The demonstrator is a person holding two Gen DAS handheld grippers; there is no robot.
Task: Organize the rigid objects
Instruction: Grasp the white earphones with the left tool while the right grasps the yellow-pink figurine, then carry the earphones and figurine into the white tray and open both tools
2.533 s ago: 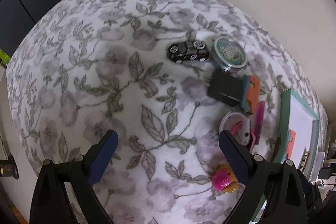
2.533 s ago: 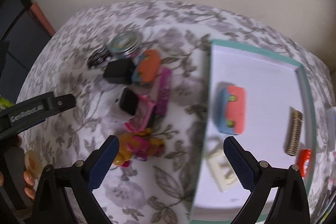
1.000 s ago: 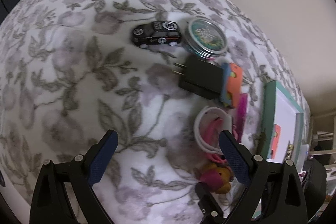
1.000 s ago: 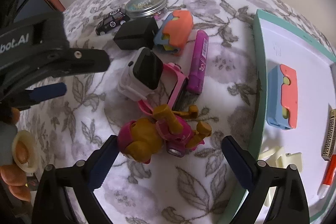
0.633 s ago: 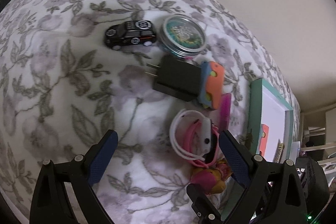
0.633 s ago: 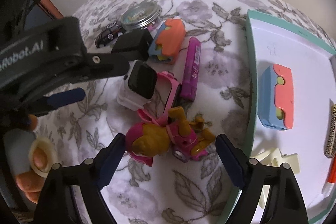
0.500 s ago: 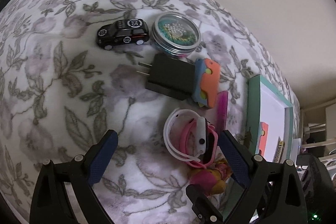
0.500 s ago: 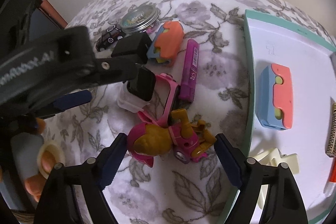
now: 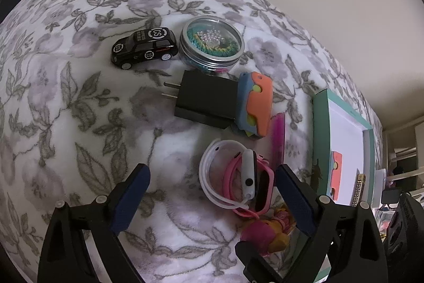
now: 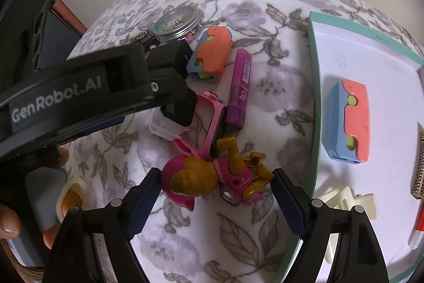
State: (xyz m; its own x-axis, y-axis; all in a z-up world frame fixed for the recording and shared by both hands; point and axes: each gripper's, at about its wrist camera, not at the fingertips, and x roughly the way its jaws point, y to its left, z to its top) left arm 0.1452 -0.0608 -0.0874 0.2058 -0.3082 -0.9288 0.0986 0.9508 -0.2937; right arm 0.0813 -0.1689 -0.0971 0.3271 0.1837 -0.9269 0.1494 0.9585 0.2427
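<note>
Grippers both closed in vs 2.5 s ago: right gripper (image 10: 216, 199), jaws spread, now straddles pup figure (image 10: 212, 183) on floral blanket (image 10: 238, 243); left gripper (image 9: 212, 199), jaws spread, nears white smartwatch (image 9: 233, 177). Pickup for tray (image 10: 314, 97) looks imminent.

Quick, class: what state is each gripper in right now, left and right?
Left gripper: open, empty, near the white smartwatch.
Right gripper: open, straddling the pink toy figure, not gripping it.
</note>
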